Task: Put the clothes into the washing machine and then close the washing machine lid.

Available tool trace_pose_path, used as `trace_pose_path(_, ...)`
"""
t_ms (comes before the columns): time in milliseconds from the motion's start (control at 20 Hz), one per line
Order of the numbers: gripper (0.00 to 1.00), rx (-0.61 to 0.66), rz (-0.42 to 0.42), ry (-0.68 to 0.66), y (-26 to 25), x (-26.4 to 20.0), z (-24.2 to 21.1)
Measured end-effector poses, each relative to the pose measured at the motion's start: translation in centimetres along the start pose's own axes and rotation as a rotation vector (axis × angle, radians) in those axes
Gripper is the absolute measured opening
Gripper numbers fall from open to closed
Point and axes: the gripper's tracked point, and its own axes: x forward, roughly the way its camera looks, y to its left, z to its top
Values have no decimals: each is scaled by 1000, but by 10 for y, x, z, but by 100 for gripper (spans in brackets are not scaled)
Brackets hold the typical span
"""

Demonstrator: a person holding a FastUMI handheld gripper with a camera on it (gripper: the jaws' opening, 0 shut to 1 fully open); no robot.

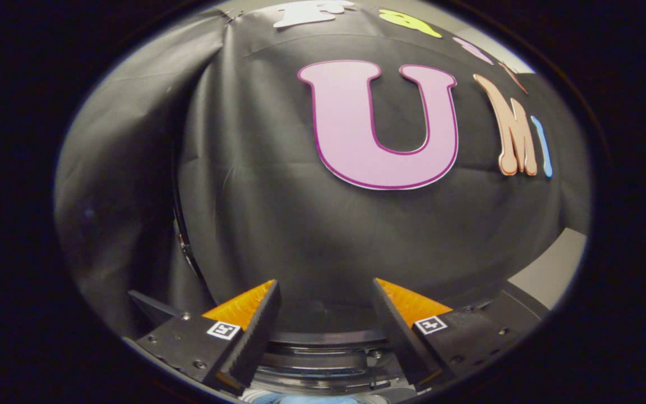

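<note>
My gripper [326, 282] is open, its two fingers spread wide with nothing between them. It points at the black cloth wall [278, 224]. Low between the fingers lies a dark, curved rim [323, 338] with ringed plastic parts below it [323, 373], which looks like the top of the washing machine. Just under that, close to the gripper's body, a small patch of pale blue [300, 399] shows; I cannot tell whether it is cloth. Whether the lid is up or down cannot be told from here.
The black cloth hangs close ahead and folds around on the left [127, 185]. A pale grey surface [553, 269] shows past the cloth's lower right edge, beyond the right finger.
</note>
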Motion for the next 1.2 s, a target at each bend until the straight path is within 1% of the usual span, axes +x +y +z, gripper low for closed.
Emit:
trace_pose_path(150,97,1,10,-26,1,0,4)
trace_pose_path(600,97,-1,7,-43,-2,3,4)
trace_pose_path(800,97,3,38,-48,-2,3,2)
trace_pose_path(900,97,8,60,-81,-2,2,4)
trace_pose_path(1000,97,14,64,-119,-3,3,6)
trace_pose_path(1200,97,4,66,-142,-2,1,8)
